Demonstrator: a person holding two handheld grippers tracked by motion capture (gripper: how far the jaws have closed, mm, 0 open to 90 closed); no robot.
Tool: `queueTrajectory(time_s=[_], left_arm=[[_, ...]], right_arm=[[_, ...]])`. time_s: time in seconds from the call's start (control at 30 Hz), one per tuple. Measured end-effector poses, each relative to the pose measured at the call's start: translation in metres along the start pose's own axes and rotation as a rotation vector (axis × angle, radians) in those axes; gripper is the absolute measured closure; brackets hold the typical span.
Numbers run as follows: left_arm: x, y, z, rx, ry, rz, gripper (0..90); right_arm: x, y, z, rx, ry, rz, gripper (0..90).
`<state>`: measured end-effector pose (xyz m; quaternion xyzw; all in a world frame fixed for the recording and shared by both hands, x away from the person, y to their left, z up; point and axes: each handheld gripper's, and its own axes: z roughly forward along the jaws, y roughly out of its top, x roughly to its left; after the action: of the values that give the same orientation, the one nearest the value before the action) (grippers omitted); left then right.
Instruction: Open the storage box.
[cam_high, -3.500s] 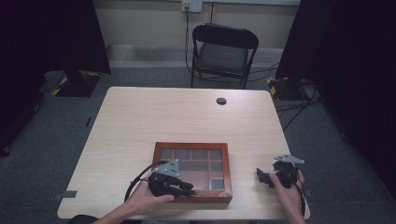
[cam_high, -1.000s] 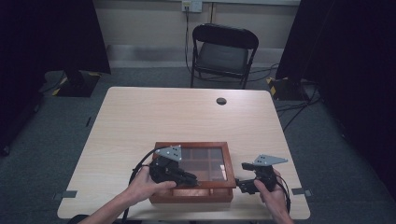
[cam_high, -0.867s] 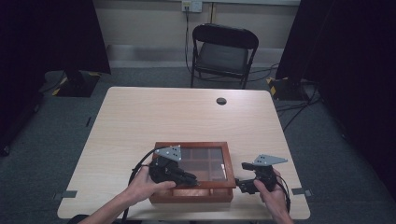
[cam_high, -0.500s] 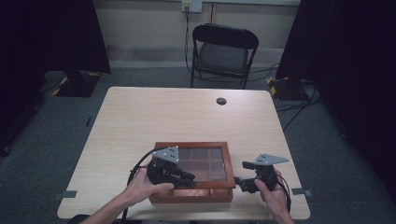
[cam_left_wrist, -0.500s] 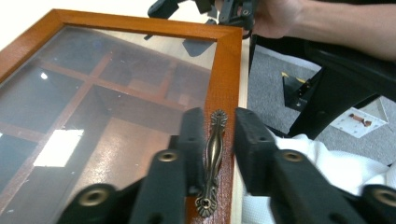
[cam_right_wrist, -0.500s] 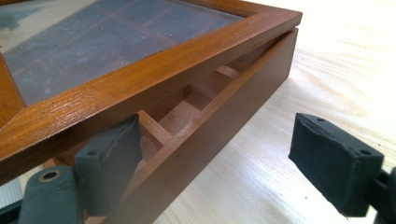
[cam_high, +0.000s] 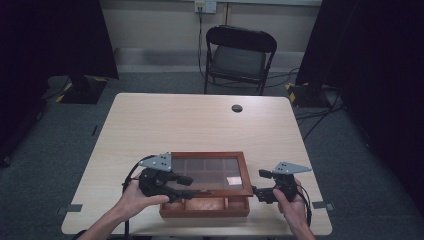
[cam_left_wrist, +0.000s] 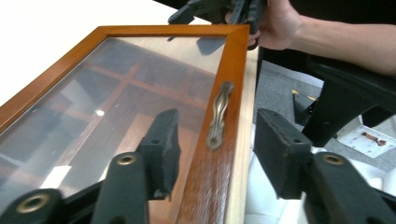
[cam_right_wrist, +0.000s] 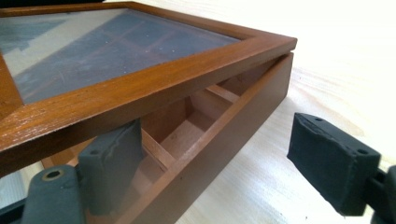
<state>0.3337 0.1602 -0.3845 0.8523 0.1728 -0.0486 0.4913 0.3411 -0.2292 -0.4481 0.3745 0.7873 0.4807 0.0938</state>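
- Left gripper (cam_left_wrist: 212, 144): jaws apart, straddling the front rail of the glass lid (cam_left_wrist: 116, 98) beside its brass handle (cam_left_wrist: 218, 114); not pinched shut.
- Lid tilted up at front, hinged at far edge.
- Right gripper (cam_right_wrist: 233, 163): jaws wide apart, one inside the wooden box (cam_right_wrist: 224, 135) wall, one outside; nothing gripped.
- Box sits at near edge of table (cam_high: 200, 125), between both hands.
- Chair (cam_high: 239, 52) beyond the table.

Box (cam_high: 205, 207) compartments largely masked by the raised lid (cam_high: 210, 172); contents indeterminate. Small dark item (cam_high: 237, 108) on table too small to identify.
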Motion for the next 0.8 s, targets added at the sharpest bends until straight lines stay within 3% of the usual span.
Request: queueTrajectory(time_s=[0.13, 0.3, 0.67, 0.8], left_arm=[[0.002, -0.002, -0.003, -0.008, 0.011, -0.009, 43.0], [0.002, -0.001, -0.005, -0.008, 0.012, 0.014, 38.9], [0.004, 0.001, -0.013, -0.045, 0.088, 0.037, 32.4], [0.005, 0.000, -0.018, -0.064, 0.103, 0.045, 26.0]], right_arm=[[-0.001, 0.003, -0.001, -0.007, 0.007, 0.006, 16.9], [-0.001, 0.009, -0.002, -0.023, 0.003, 0.010, 17.0], [0.001, 0.022, 0.001, -0.026, -0.005, -0.015, 17.0], [0.001, 0.025, 0.001, -0.039, -0.001, -0.014, 17.5]])
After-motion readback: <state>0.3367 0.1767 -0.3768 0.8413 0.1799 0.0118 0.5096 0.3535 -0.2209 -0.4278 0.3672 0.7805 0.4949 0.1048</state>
